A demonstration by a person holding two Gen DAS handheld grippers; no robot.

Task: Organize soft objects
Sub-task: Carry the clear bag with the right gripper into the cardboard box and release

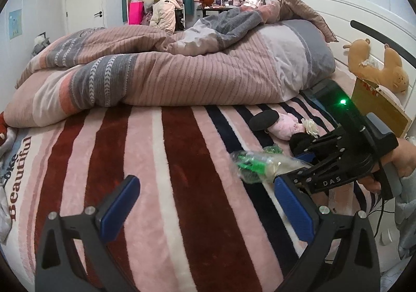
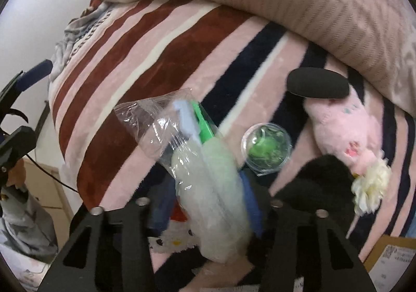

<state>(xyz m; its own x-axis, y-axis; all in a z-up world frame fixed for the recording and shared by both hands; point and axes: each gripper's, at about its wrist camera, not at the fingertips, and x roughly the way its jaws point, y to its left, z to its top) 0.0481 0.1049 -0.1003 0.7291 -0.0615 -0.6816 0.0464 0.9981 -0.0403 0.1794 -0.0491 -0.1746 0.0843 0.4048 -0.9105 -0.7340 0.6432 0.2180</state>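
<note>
Gripping the bagged plush toy (image 2: 210,182) with our right gripper (image 2: 208,203), jaws clamped on it, we risk the slick wrapper slipping; our left gripper (image 1: 205,211) hangs open.

Striped bed (image 1: 182,162) (plush blanket) carries quilt (image 1: 161,70), pink toy (image 2: 345,130).

Plastic-wrapped pale green plush (image 2: 213,188), upright above striped blanket (image 2: 156,39)

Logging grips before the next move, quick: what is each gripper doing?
Left gripper: open, nothing between its fingers.
Right gripper: closed on the plastic-wrapped plush toy.
</note>
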